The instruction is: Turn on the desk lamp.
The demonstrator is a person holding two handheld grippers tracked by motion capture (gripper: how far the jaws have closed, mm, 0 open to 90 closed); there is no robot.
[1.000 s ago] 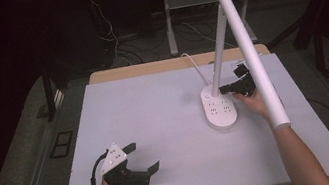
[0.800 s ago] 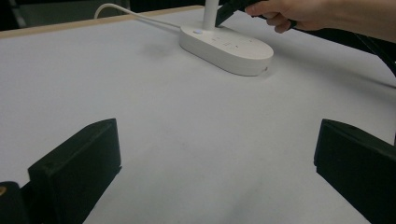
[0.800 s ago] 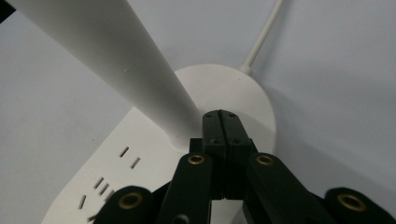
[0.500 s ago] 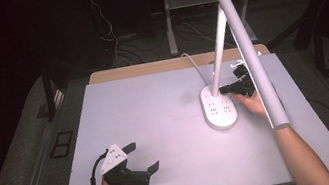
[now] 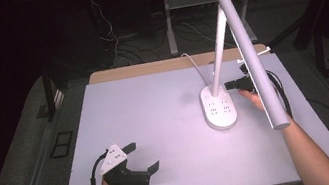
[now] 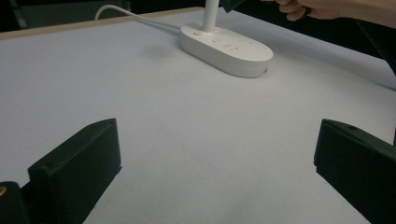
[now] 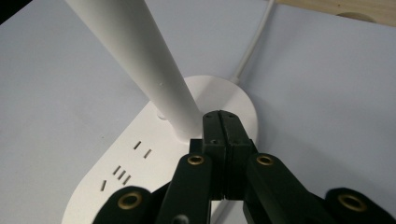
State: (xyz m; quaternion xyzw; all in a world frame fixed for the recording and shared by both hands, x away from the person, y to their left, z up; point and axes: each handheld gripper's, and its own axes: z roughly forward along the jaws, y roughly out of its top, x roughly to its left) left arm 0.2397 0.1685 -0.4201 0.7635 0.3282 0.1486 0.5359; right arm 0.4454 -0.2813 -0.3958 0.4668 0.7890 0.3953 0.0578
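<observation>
Right gripper point(image 7: 222, 122) fingers pressed together, empty, at white desk lamp's oval socket base point(image 5: 219, 110).
Probably poking a button by the stem; left gripper point(image 5: 139, 160) spread wide, resting idle on pale table point(image 5: 155, 109).

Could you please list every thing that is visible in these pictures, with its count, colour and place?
desk lamp: one, white, right half of the table; a slanted stem carries a long tube head.
lamp base: one, white, oval, with socket slots on top; it lies flat on the table.
lamp cable: one, white, from the base to the far edge of the table.
table: one, pale grey top with a wooden strip at the far edge.
left gripper: one, black with a grey three-cornered plate, near left corner, jaws wide apart with nothing between them.
right gripper: one, black, jaws closed together, tips at the foot of the lamp stem.
forearms: two, entering from the near edge.
</observation>
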